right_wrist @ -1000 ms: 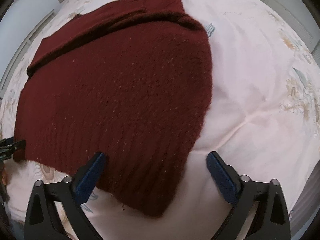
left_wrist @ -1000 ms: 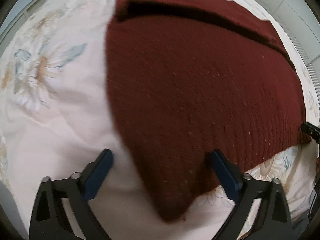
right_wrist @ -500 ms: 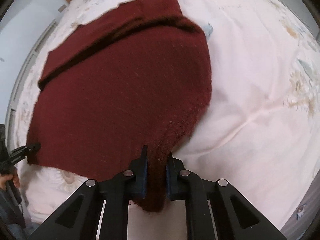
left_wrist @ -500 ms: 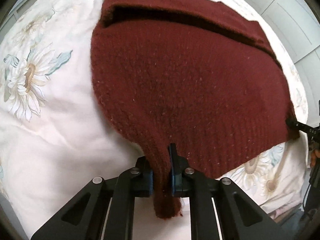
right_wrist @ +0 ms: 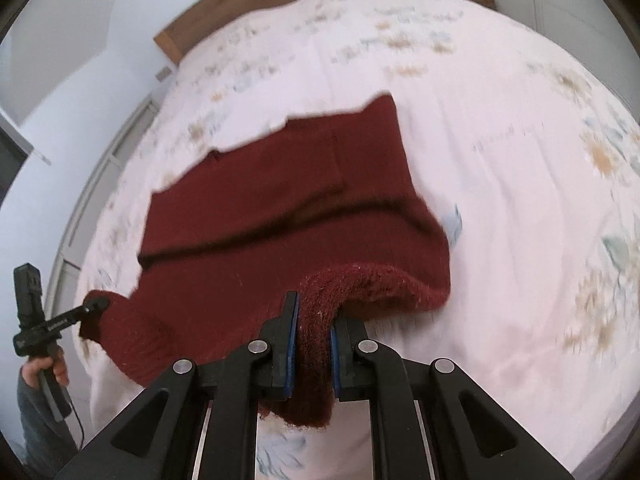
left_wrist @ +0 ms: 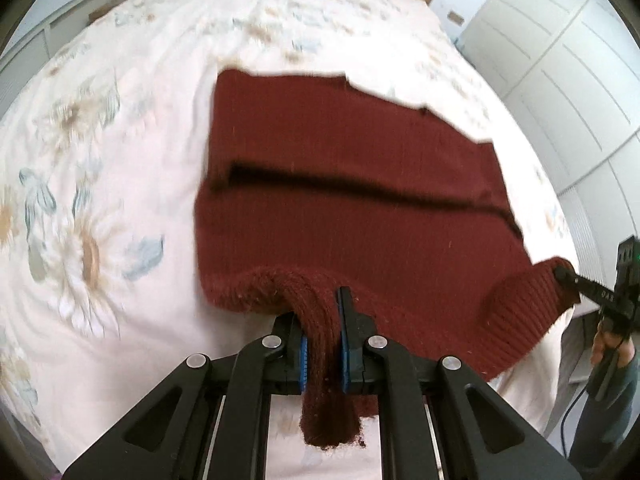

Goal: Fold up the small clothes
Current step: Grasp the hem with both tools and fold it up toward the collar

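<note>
A dark red knitted sweater (left_wrist: pixel 352 200) lies on a floral bedspread, its sleeves folded across the body. My left gripper (left_wrist: pixel 322 312) is shut on the sweater's near left hem corner, and a tuft of knit hangs down behind the blue pads. My right gripper (right_wrist: pixel 314 320) is shut on the near right hem corner of the sweater (right_wrist: pixel 280 208). Both corners are lifted off the bed, so the hem edge arches up between them. The right gripper (left_wrist: pixel 568 276) also shows at the far right of the left wrist view, and the left gripper (right_wrist: pixel 94 306) at the far left of the right wrist view.
The pale floral bedspread (left_wrist: pixel 100 220) stretches far beyond the sweater to a wooden headboard (right_wrist: pixel 240 4). White wardrobe doors (left_wrist: pixel 560 60) stand to the right of the bed. A person's hand (right_wrist: pixel 44 368) holds the other gripper's handle at the bed's near edge.
Both grippers went from open astride the hem corners to shut on them. They then rose, lifting the near hem off the bed, and more of the bed came into view.
</note>
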The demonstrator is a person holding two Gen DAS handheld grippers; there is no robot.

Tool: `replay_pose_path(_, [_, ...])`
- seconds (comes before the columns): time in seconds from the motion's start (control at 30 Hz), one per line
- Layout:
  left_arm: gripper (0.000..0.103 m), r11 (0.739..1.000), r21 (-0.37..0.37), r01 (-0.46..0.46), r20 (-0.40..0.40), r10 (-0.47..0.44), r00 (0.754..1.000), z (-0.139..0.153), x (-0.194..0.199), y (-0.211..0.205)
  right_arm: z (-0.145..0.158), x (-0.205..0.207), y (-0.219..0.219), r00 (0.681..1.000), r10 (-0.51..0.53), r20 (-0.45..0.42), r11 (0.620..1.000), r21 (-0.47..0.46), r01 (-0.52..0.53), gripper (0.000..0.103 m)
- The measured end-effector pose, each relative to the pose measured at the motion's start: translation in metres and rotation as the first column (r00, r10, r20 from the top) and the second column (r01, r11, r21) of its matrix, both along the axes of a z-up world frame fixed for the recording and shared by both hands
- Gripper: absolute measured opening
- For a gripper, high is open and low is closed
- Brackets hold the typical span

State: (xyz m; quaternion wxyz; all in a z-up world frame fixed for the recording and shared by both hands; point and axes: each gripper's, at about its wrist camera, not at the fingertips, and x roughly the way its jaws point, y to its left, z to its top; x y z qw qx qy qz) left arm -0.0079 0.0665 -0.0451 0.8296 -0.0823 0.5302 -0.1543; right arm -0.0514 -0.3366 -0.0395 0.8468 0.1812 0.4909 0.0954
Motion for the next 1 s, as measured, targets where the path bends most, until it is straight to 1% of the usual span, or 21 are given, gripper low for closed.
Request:
replay_pose_path(0.1, [0.009,1.0,0.002,-0.008,0.038,0.008,0.999,0.017,0.015,0.005,0.013,0.021,0.005,0.999,-0.005,0.037,1.0,0.0,0.005,0.013])
replay_pose_path(0.3, [0.009,0.999,-0.014,-0.037,0.077,0.038,0.996,0.035,0.057,0.001,0.038,0.065,0.008,0.995,-0.018,0.1,1.0,-0.017,0.02,0.012])
replay_pose_path(0.37, [0.009,0.999,0.0,-0.049,0.098,0.049,0.994,0.044,0.074,0.002,0.045,0.085,0.009,0.993,-0.023,0.116,0.999,-0.033,0.027,0.012])
replay_pose_path(0.5, [0.008,0.997,0.03,-0.071,0.117,0.067,0.991,0.049,0.112,0.0,0.052,0.122,0.008,0.992,-0.031,0.123,0.998,-0.053,0.038,0.012])
replay_pose_path(0.57, [0.008,0.995,0.052,-0.082,0.114,0.076,0.991,0.049,0.133,0.0,0.046,0.145,0.009,0.994,-0.035,0.108,0.997,-0.069,0.043,0.012])
replay_pose_path(0.63, [0.008,0.992,0.082,-0.091,0.107,0.082,0.991,0.041,0.151,0.0,0.039,0.162,0.01,0.996,-0.038,0.082,0.995,-0.085,0.045,0.012])
replay_pose_path(0.7, [0.008,0.99,0.107,-0.091,0.082,0.083,0.993,0.029,0.168,-0.002,0.023,0.185,0.011,0.998,-0.04,0.043,0.993,-0.112,0.044,0.012])
replay_pose_path(0.77, [0.008,0.984,0.153,-0.093,0.067,0.084,0.994,0.017,0.184,-0.006,0.006,0.203,0.013,0.999,-0.038,0.002,0.99,-0.134,0.038,0.012])
replay_pose_path(0.9, [0.009,0.966,0.227,-0.12,0.044,0.113,0.993,-0.016,0.207,-0.016,-0.024,0.224,0.015,0.997,-0.039,-0.064,0.986,-0.165,0.028,0.013])
replay_pose_path(1.0, [0.01,0.955,0.254,-0.15,0.027,0.148,0.989,-0.034,0.215,-0.017,-0.038,0.23,0.015,0.995,-0.045,-0.093,0.982,-0.188,0.027,0.015])
